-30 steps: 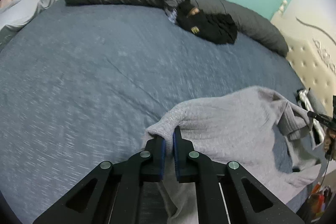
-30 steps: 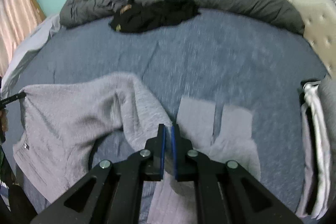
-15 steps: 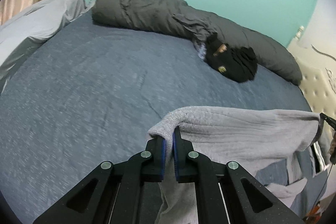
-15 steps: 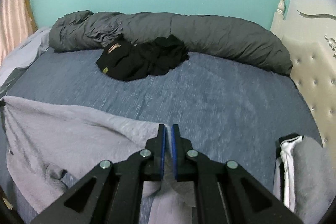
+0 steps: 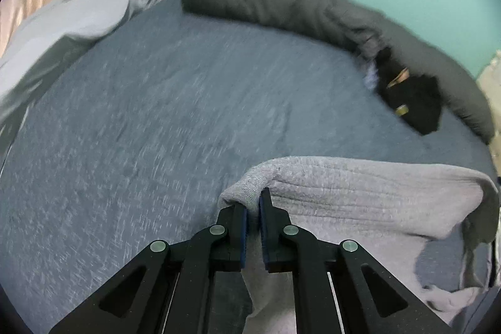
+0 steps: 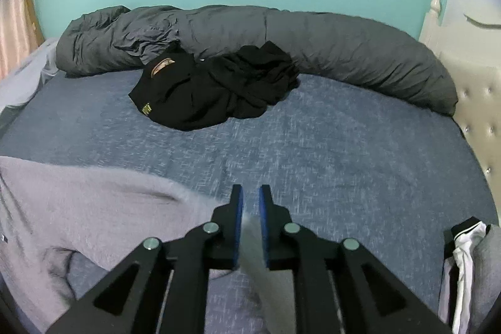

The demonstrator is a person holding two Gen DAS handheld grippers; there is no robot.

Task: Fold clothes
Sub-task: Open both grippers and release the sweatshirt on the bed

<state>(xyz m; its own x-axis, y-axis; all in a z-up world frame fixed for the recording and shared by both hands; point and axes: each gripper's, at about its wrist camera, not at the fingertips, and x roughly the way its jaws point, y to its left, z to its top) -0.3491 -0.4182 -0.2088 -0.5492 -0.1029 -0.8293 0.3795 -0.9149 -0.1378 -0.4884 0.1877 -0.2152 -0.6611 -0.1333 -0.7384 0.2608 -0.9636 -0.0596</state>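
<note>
Beyond the sweater's edge, open bedsheet.

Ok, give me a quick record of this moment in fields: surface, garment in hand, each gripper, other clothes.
surface: blue bed sheet
garment in hand: grey sweater, held up between both grippers
left gripper: shut on sweater edge
right gripper: shut on sweater fabric
other clothes: black pile by the rolled dark duvet; folded stack at right
</note>
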